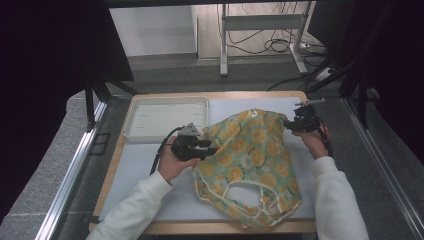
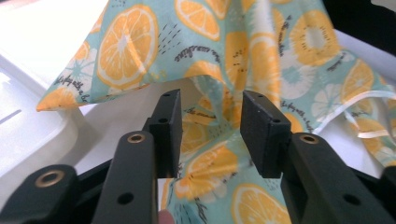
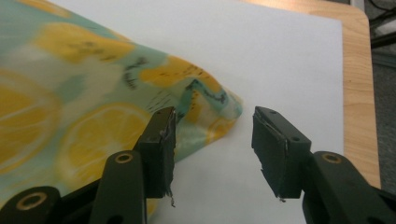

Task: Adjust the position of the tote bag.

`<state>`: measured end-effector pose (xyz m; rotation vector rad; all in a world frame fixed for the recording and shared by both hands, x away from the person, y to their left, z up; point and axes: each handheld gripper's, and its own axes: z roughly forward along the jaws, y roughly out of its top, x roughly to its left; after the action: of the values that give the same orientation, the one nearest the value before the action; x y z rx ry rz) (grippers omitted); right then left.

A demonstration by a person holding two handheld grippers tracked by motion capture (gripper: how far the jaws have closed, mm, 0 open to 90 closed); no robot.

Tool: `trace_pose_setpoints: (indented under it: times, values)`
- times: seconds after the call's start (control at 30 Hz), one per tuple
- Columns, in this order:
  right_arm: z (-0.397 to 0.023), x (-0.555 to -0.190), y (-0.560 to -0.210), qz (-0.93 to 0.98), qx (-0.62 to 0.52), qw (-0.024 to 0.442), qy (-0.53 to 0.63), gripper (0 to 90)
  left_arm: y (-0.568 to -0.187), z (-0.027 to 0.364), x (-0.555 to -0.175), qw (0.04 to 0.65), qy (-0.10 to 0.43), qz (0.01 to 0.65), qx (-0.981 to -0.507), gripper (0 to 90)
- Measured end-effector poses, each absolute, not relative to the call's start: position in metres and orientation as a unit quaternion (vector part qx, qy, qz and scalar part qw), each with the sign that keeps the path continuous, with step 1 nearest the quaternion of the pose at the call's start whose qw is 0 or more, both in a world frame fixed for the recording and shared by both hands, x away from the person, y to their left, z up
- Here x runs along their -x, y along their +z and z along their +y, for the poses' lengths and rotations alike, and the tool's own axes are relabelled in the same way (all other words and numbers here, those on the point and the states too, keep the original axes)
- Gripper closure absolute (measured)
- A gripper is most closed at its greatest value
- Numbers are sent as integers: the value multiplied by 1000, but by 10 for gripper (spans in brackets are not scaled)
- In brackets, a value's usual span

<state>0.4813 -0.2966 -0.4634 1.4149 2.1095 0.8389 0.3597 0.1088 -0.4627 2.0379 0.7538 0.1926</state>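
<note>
Teal citrus-print cloth (image 2: pixel 243 51) bears small script too blurred to read, both grippers' fingers (image 2: pixel 261 133) standing apart at its edges.

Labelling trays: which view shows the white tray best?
High view: the whole white tray lies at the table's far left, beside the fruit-print bag. Left gripper view catches just a blurred tray corner at its left edge.

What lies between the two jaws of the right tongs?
The corner of the lemon-print cloth reaches partly into the gap of the right tongs; the rest of the gap shows bare white mat. This shows in the right gripper view.
</note>
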Motion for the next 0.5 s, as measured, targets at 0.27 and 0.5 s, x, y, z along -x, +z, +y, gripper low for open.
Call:
trace_pose_setpoints:
  times: [0.27,0.5]
  values:
    - [-293,-435,-455,772,-491,223,337,472,-464,127,-345,467,83,314,-822,508]
    - [-292,-403,-460,768,-478,217,367,471,-472,147,-337,468,79,331,-816,470]
